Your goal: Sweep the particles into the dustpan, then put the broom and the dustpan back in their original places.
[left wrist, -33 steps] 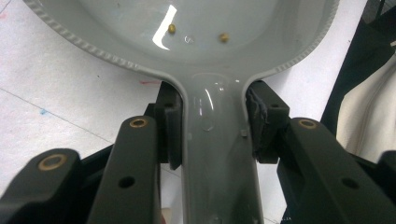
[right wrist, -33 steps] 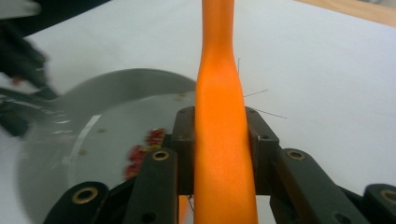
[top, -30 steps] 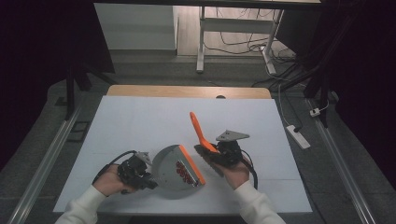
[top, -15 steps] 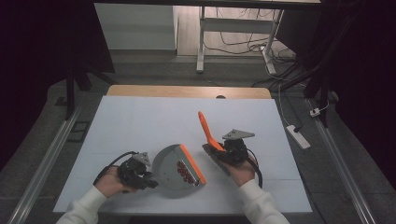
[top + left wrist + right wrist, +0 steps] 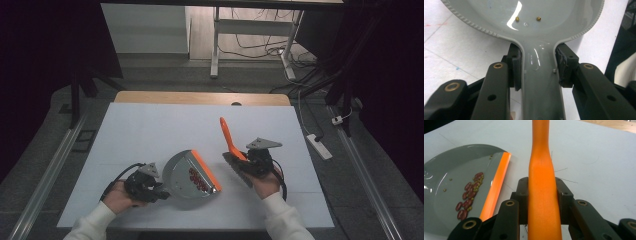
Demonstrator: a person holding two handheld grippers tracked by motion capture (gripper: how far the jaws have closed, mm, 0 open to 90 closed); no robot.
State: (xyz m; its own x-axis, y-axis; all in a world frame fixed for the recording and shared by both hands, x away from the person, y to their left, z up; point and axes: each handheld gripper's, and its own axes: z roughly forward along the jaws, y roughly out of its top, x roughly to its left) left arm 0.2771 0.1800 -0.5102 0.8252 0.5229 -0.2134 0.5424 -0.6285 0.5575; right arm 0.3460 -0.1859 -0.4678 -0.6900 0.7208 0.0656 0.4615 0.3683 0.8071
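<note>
My left gripper (image 5: 150, 184) sits near the table's (image 5: 150, 125) near-left edge, clamped on the grey handle of the dustpan (image 5: 182, 172); in the left gripper view both pads (image 5: 514, 65) press that handle's sides, and the pan's far part is cut off by the top of the frame. The pan lies just right of that gripper, its orange lip (image 5: 206, 170) toward the right, with red beans (image 5: 196, 178) and small yellowish grains gathered just inside the lip. Right of it, a little apart, my right gripper (image 5: 252, 162) is closed on the orange handle of the brush (image 5: 229, 137), which slants up and away; its bristles are dark and hard to make out under my hand. In the right gripper view the handle's tip runs off the top. The far half of the white tabletop lies bare, and there is room on the right before the edge.
</note>
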